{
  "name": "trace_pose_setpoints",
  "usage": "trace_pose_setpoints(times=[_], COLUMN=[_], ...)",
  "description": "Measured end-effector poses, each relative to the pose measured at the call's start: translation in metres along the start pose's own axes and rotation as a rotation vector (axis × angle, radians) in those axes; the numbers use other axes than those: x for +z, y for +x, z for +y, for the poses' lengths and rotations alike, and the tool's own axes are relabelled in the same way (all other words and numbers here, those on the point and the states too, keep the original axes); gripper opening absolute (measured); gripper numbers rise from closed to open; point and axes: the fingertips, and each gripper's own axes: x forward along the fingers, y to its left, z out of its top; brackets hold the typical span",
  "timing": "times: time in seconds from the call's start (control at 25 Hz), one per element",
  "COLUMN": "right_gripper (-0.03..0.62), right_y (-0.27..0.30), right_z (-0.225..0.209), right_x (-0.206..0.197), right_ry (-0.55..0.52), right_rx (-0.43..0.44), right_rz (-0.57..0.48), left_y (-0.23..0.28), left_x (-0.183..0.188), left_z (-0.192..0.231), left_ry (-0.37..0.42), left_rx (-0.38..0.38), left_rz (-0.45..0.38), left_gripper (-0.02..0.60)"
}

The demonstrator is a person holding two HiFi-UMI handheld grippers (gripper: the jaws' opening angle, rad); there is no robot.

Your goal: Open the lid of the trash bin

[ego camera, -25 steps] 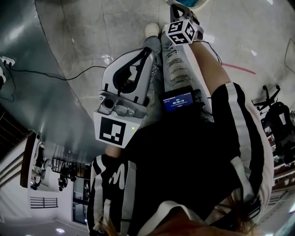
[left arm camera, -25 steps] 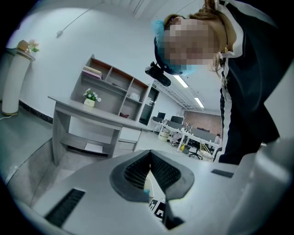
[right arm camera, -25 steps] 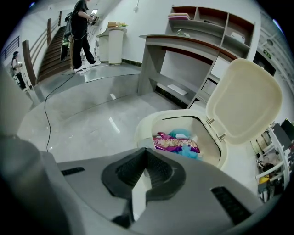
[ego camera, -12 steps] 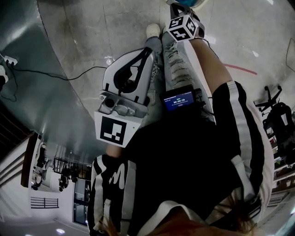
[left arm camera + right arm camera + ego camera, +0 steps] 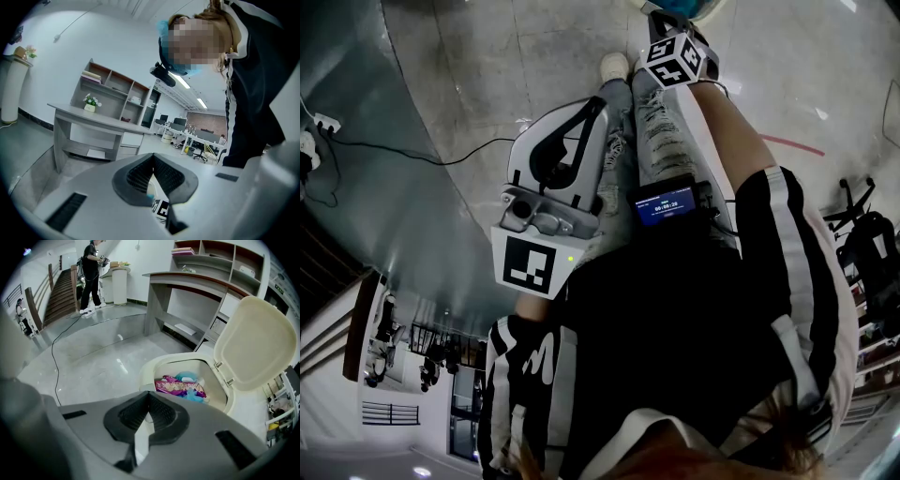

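Bin [image 5: 149, 367] sits just ahead of and below the right gripper [image 5: 149, 395], lid [image 5: 253, 341] already up; right and left gripper [image 5: 153, 157] jaws both closed, empty.

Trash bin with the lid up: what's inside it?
A purple snack wrapper lies among crumpled blue plastic in the trash bin. Anything beneath them is covered.

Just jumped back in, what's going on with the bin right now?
A person holds a two-jaw gripper in each hand. The trash bin is open: its lid stands tipped back on its hinges, and a purple wrapper and blue rubbish lie inside. The right gripper points down at the bin, jaws together on nothing. The left gripper points up toward the person, jaws together and empty. Neither grips the lid.
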Motion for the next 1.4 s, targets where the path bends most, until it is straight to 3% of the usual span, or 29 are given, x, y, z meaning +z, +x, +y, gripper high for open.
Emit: trace_pose_setpoints(times=[1.4], right_gripper=[0.005], right_y=[-0.141], right_z=[-0.026], right_x=[0.102], right_ry=[0.129], right_rx=[-0.025], right_rz=[-0.289], left_y=[-0.004], left_x=[0.058], left_z=[-0.017], left_ry=[0.038], left_rx=[-0.074], left_rz=[-0.059], left_gripper=[0.005])
